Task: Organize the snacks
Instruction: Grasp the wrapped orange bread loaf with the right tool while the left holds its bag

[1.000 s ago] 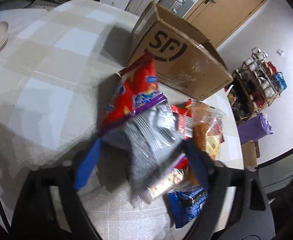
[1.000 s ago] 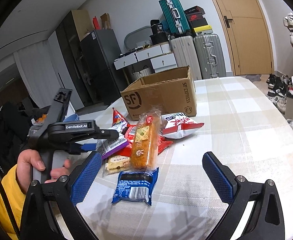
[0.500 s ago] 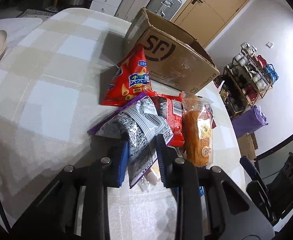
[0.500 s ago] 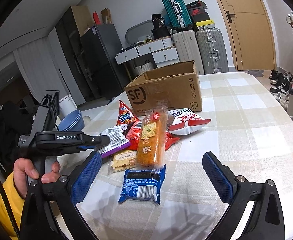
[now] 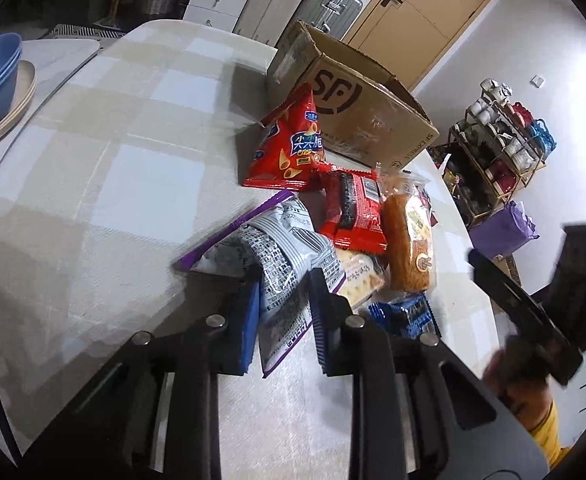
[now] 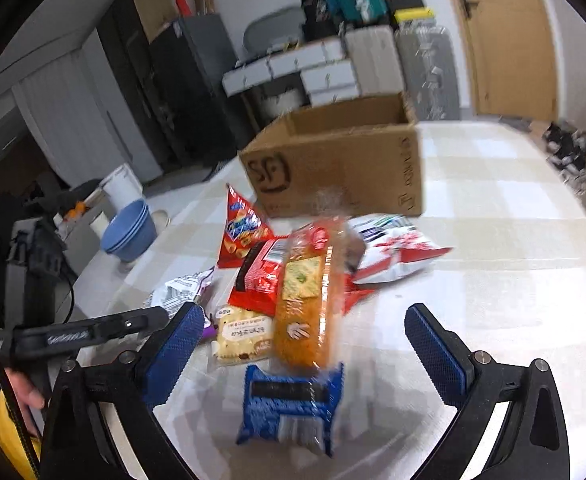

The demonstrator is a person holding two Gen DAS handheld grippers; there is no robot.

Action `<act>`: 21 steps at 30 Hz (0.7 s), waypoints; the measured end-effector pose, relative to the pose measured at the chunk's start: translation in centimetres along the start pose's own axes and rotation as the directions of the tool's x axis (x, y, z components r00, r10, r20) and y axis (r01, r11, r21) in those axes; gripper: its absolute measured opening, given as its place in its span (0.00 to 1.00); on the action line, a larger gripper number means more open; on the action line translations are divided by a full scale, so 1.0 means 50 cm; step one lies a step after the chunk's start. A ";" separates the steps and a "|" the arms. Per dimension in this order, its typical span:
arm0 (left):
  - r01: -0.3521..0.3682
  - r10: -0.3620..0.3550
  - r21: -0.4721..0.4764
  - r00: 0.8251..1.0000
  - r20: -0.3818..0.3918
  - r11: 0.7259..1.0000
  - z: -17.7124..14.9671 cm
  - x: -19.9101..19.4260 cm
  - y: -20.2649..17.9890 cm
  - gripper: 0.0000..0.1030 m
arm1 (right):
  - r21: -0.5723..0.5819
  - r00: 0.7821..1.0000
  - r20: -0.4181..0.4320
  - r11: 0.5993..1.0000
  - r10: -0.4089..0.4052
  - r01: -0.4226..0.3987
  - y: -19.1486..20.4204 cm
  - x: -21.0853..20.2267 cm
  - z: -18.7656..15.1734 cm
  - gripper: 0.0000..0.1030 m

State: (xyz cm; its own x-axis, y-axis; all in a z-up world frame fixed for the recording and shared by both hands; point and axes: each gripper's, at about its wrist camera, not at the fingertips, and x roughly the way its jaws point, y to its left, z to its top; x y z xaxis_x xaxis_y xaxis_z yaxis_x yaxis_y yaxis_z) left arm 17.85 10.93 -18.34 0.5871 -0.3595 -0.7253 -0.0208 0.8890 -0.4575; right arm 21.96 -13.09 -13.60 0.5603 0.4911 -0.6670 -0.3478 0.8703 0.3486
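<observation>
A pile of snacks lies on the checked table (image 5: 93, 152) in front of an open cardboard box (image 5: 357, 108). My left gripper (image 5: 285, 292) is shut on the near end of a silver bag with purple edges (image 5: 277, 248). Beyond it lie a red chip bag (image 5: 289, 152), a red packet (image 5: 353, 208), a cracker pack (image 5: 359, 276) and an orange bread roll in clear wrap (image 5: 407, 248). My right gripper (image 6: 301, 314) stands open, with the bread roll (image 6: 305, 300) and a blue biscuit packet (image 6: 293, 404) between and below its fingers, untouched. The right wrist view is blurred.
Stacked blue bowls (image 6: 127, 232) and a plate sit on a side surface left of the table. A white and red bag (image 6: 397, 244) lies right of the pile, near the box (image 6: 333, 164). A shoe rack (image 5: 501, 140) stands beyond the far table edge; suitcases and drawers line the back wall.
My left jaws closed onto the silver bag, which was loose between them before. My right gripper moved in closer over the snack pile, still open.
</observation>
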 end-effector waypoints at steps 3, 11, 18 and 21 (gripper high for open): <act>0.030 -0.030 -0.020 0.999 0.013 0.999 -0.005 -0.013 0.013 0.19 | 0.026 0.998 -0.048 0.999 0.027 -0.026 -0.004 0.044 0.011 0.95; 0.035 -0.035 -0.025 0.999 0.004 0.999 -0.012 -0.015 0.022 0.19 | 0.066 0.988 -0.147 0.997 0.047 -0.037 -0.018 0.112 0.006 0.47; 0.037 -0.037 -0.015 0.999 0.023 0.999 -0.012 -0.030 0.013 0.19 | 0.115 0.992 -0.096 0.991 0.078 -0.067 -0.039 0.085 0.003 0.38; 0.036 -0.035 -0.014 0.999 0.024 0.999 -0.015 -0.037 0.009 0.19 | 0.113 0.992 -0.059 0.988 0.109 -0.102 -0.032 0.062 0.004 0.38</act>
State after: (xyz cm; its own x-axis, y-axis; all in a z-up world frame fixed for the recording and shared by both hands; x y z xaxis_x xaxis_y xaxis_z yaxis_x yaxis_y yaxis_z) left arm 16.17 11.80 -17.60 0.6064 -0.3838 -0.6964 -0.0109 0.8717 -0.4899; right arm 24.40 -12.94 -16.08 0.4737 0.5803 -0.6624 -0.3161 0.8141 0.4872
